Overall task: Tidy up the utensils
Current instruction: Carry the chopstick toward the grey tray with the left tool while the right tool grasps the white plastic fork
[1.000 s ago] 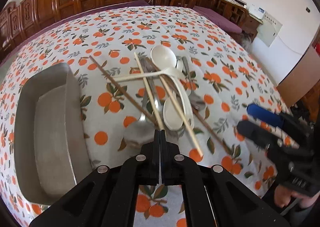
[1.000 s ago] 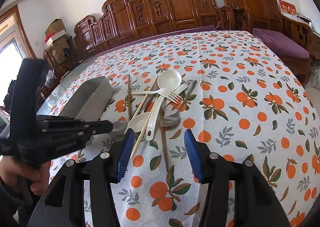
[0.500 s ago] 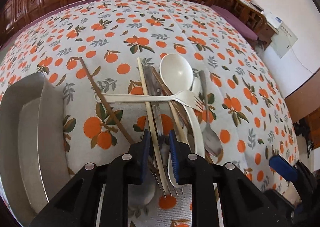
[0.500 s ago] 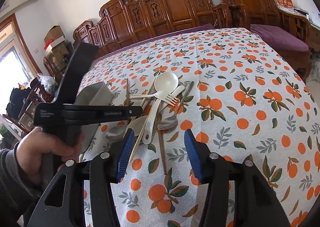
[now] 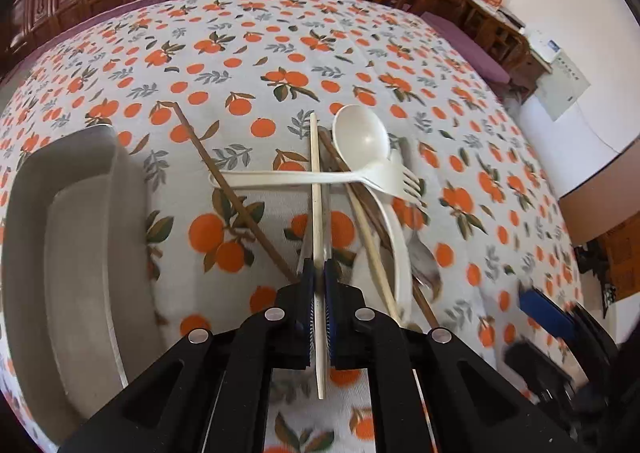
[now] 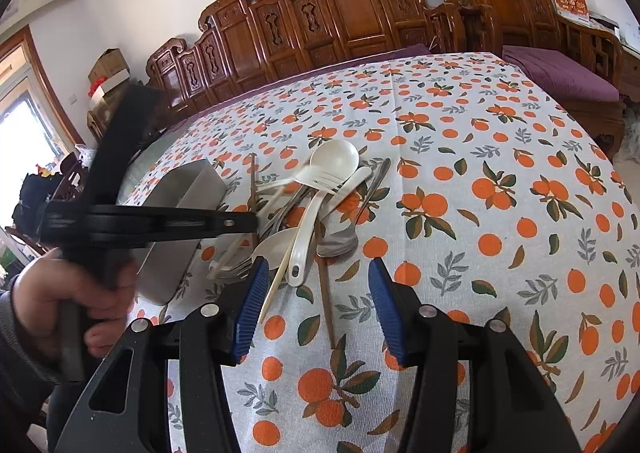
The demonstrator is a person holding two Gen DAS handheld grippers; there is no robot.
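Note:
A pile of utensils lies on the orange-print tablecloth: white plastic spoons (image 5: 362,137), a white fork (image 5: 320,178), metal spoons (image 6: 338,243), pale and brown chopsticks (image 5: 236,197). My left gripper (image 5: 318,273) is shut on a pale chopstick (image 5: 316,189), whose far end lies under the white fork. My right gripper (image 6: 316,293) is open and empty, just short of the pile's near end. The left gripper also shows in the right wrist view (image 6: 240,223), over the pile's left side.
A grey metal tray (image 5: 60,253) stands left of the pile; it also shows in the right wrist view (image 6: 188,189). Carved wooden chairs (image 6: 340,17) line the table's far side. The right gripper shows at the lower right of the left wrist view (image 5: 552,333).
My left gripper moved forward into the pile, opened, then closed on the pale chopstick. The right gripper stayed open and almost still.

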